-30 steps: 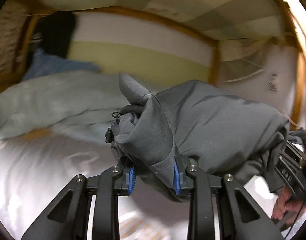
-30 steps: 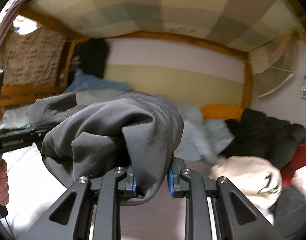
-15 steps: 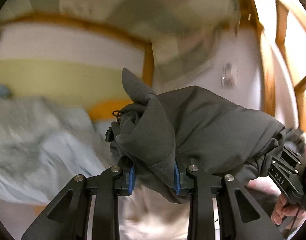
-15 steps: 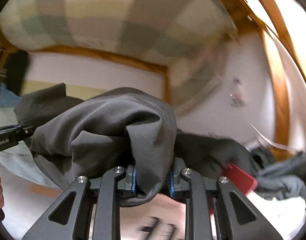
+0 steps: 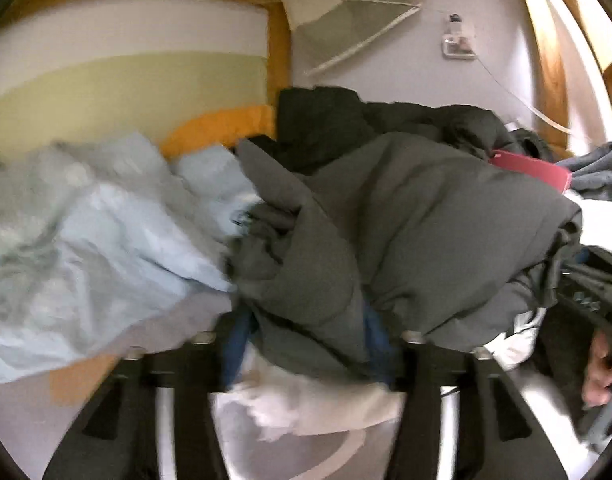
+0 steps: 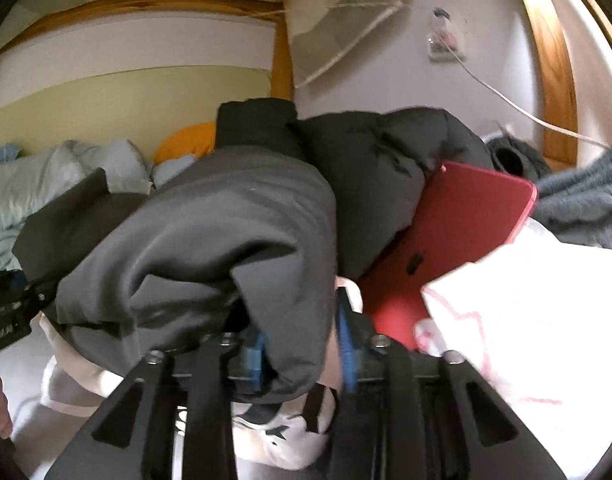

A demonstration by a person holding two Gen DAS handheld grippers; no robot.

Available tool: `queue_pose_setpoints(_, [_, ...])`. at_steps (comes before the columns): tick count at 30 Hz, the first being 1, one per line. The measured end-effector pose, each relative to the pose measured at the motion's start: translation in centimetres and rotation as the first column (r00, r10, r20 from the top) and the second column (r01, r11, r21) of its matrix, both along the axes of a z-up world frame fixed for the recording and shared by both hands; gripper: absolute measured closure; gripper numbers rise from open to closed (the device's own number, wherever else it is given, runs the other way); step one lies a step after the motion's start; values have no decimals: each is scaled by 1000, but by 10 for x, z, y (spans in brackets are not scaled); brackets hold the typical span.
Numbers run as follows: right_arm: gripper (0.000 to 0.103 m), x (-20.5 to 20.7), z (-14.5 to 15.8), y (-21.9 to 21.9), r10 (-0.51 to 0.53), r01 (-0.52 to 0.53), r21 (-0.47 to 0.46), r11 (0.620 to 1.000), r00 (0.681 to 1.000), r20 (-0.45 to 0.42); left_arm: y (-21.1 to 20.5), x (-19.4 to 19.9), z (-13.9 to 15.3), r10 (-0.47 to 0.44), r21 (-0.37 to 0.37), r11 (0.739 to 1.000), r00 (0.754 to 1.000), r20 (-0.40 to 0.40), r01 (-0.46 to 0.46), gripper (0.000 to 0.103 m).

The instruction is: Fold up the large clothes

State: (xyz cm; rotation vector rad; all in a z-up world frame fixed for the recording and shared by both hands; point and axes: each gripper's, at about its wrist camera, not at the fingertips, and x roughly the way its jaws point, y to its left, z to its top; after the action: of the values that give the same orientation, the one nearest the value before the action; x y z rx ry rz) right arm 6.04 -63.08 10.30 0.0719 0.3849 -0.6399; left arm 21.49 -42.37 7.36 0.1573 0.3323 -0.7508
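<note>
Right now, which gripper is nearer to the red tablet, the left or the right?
Right. The red tablet lies just right of the right gripper, close ahead. From the left gripper it shows only as a far edge behind the grey garment both hold.

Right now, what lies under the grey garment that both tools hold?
Under the grey garment, a white garment with black markings shows. Behind it, a dark jacket and a red flat case. The fabric covers whatever is directly below its middle.
</note>
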Motion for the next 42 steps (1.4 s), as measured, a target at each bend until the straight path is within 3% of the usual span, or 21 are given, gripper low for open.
queue_pose_setpoints(1, [41, -5, 2, -7, -9, 9, 20, 1000, 1000, 0, 2, -8, 5, 47, -12, 999, 998, 50, -46, 11])
queue_pose_setpoints(2, [40, -12, 1, -11, 5, -6, 47, 999, 1000, 9, 12, -14, 10, 78, -36, 997, 993, 93, -75, 2])
queue_pose_setpoints(5, [34, -39, 3, 1, 54, -57, 86, 995, 998, 35, 38, -22, 26, 126, -57, 991, 982, 141, -119, 1])
queue_pose_setpoints(6, [17, -49, 5, 8, 86, -91, 99, 991, 995, 57, 46, -23, 30, 137, -59, 990, 979, 149, -129, 0])
queue_pose_setpoints(10, [0, -82, 21, 47, 147, -162, 71, 984, 973, 179, 87, -39, 42, 208, -96, 976, 964, 163, -195, 0])
queue_pose_setpoints(15, [0, -101, 47, 105, 250, -250, -32, 968, 940, 231, 131, -76, 64, 258, -111, 965, 941, 221, -238, 0])
queue_pose_setpoints(19, [0, -109, 61, 146, 263, -233, -142, 962, 928, 262, 164, -106, 74, 285, -134, 957, 919, 274, -257, 0])
queue_pose_setpoints(23, [0, -106, 64, 170, 315, -296, -112, 949, 909, 271, 197, -129, 69, 360, -191, 928, 900, 246, -319, 0])
queue_pose_setpoints(25, [0, -104, 57, 178, 319, -304, -97, 948, 901, 294, 208, -139, 55, 396, -208, 913, 886, 243, -351, 0])
queue_pose_setpoints(29, [0, -95, 27, 191, 257, -227, -130, 965, 917, 305, 220, -145, 24, 418, -195, 905, 877, 239, -378, 0])
queue_pose_setpoints(31, [0, -91, 10, 192, 278, -252, -119, 960, 908, 313, 222, -143, 10, 418, -184, 906, 875, 243, -381, 0])
queue_pose_setpoints(36, [0, -63, -31, 200, 306, -285, -119, 951, 918, 250, 223, -129, -23, 440, -205, 894, 868, 228, -399, 0])
queue_pose_setpoints(38, [0, -51, -44, 201, 298, -280, -112, 953, 933, 203, 215, -129, -43, 476, -176, 879, 834, 279, -443, 0])
queue_pose_setpoints(39, [0, -45, -45, 201, 294, -280, -103, 955, 939, 177, 212, -125, -44, 479, -149, 878, 837, 263, -455, 0])
queue_pose_setpoints(42, [0, -40, -47, 202, 295, -281, -105, 954, 941, 167, 217, -123, -43, 462, -179, 885, 854, 240, -429, 0])
